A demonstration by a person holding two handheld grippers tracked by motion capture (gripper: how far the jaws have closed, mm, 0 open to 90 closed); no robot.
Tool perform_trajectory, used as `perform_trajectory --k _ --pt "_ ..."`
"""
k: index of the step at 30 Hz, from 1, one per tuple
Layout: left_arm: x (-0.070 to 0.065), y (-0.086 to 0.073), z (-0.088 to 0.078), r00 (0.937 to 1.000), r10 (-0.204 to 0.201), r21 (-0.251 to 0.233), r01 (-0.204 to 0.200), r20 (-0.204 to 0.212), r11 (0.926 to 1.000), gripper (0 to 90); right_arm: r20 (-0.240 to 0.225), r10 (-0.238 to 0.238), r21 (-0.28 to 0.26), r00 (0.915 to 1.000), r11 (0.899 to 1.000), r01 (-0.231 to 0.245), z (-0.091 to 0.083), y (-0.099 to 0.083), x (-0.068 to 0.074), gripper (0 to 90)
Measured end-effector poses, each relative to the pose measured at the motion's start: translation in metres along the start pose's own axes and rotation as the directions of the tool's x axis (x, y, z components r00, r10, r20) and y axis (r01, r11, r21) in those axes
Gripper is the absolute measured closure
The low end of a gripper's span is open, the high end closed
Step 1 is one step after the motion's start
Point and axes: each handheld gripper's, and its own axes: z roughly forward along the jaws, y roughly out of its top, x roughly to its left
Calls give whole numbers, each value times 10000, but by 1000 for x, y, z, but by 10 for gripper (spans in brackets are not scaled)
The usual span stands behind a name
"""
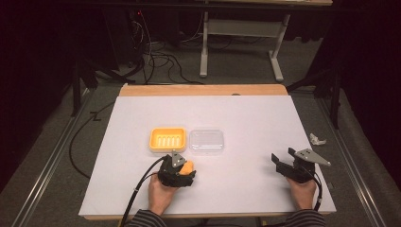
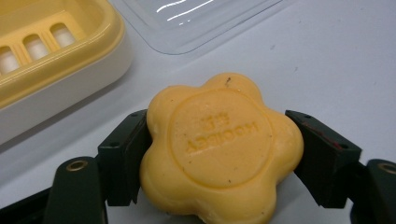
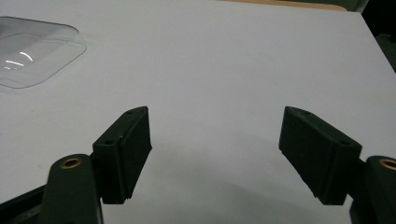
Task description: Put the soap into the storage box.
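the soap [image 2: 219,149] is cut off at the bottom edge of the left gripper view, its embossed word too blurred to read; dish [image 2: 51,56] and lid [image 2: 196,21] run off-frame.

Soap I'm holding: flower-shaped orange-yellow soap bar [image 2: 219,149], one even colour, raised lettering in a round stamp.
My tongs: black left gripper [image 2: 219,156]; black right gripper [image 3: 215,156].
Ahead of my left tongs: yellow slotted soap dish [image 1: 167,139], cream-white base; clear plastic lid [image 1: 206,141], white glints.
Under my tongs: plain white table top [image 1: 246,123], light wooden far edge.
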Motion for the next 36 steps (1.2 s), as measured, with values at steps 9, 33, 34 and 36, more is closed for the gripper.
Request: perform_trajectory --k 9,33,34,36 --pt "1 0 0 9999 -21 -14 22 118 10000 274 6 -104 -16 9999 9999 104 1 0 0 256" --pt "14 4 -25 9992 -253 -333 263 300 9991 275 11 -63 15 10000 10000 63 0 0 1 256" --pt "14 4 -25 9992 -253 -333 263 300 9991 275 11 -78 20 10000 10000 78 0 0 1 256" --pt "16 3 -29 9992 -294 -392 304 277 9988 275 -9 -126 37 9999 9999 126 0 0 1 256"
